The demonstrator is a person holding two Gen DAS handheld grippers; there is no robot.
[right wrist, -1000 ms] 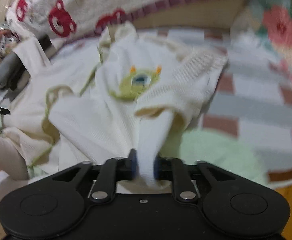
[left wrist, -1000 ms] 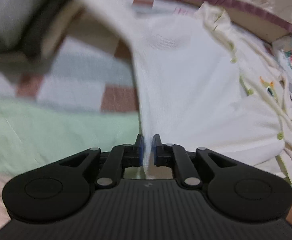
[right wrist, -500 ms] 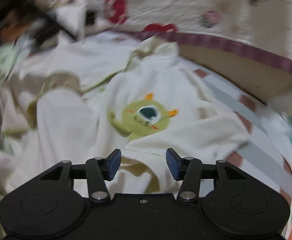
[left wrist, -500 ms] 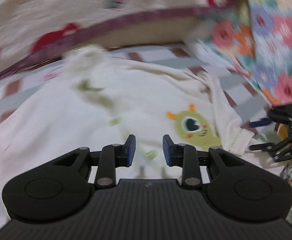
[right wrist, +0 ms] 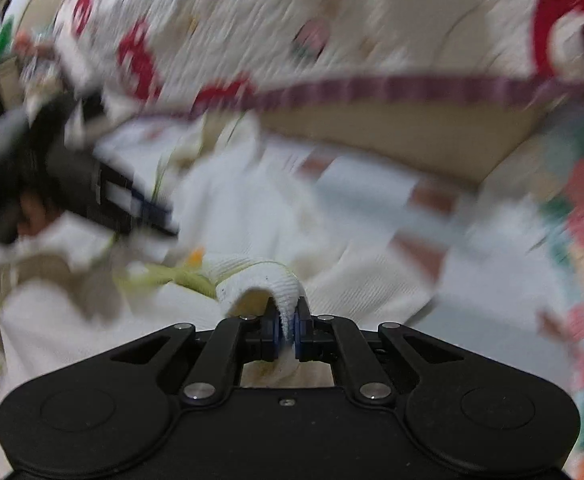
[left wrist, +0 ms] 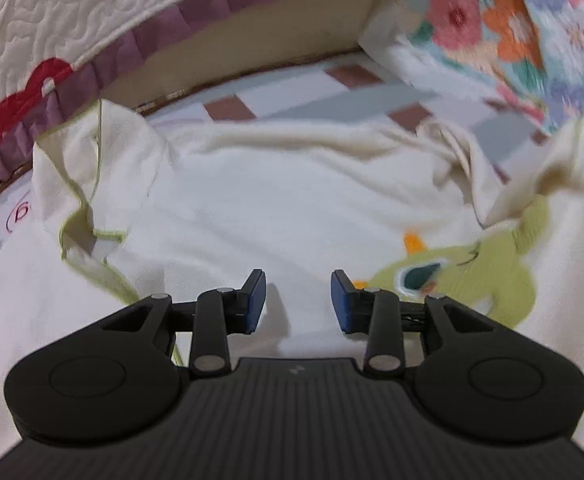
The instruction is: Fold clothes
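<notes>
A cream child's shirt (left wrist: pixel 283 184) with a green monster print (left wrist: pixel 472 276) and green-trimmed collar (left wrist: pixel 87 184) lies spread on the checked bed sheet. My left gripper (left wrist: pixel 298 300) hovers just over its middle, jaws opening, nothing between them. In the blurred right wrist view my right gripper (right wrist: pixel 287 330) has closed on a ribbed cream cuff (right wrist: pixel 259 280) of the shirt, which arches up out of the pads. The left gripper (right wrist: pixel 131 204) shows there as a dark shape at the left over the shirt (right wrist: pixel 243 208).
A quilted cover with red bear motifs and a purple border (left wrist: pixel 91 76) runs along the far side. A floral cloth (left wrist: pixel 512 16) lies at the right. The checked sheet (left wrist: pixel 332 96) shows beyond the shirt.
My left gripper let go of the white fabric, opened and swung across over the shirt's middle. My right gripper released the sleeve, opened, then shut on the cuff.
</notes>
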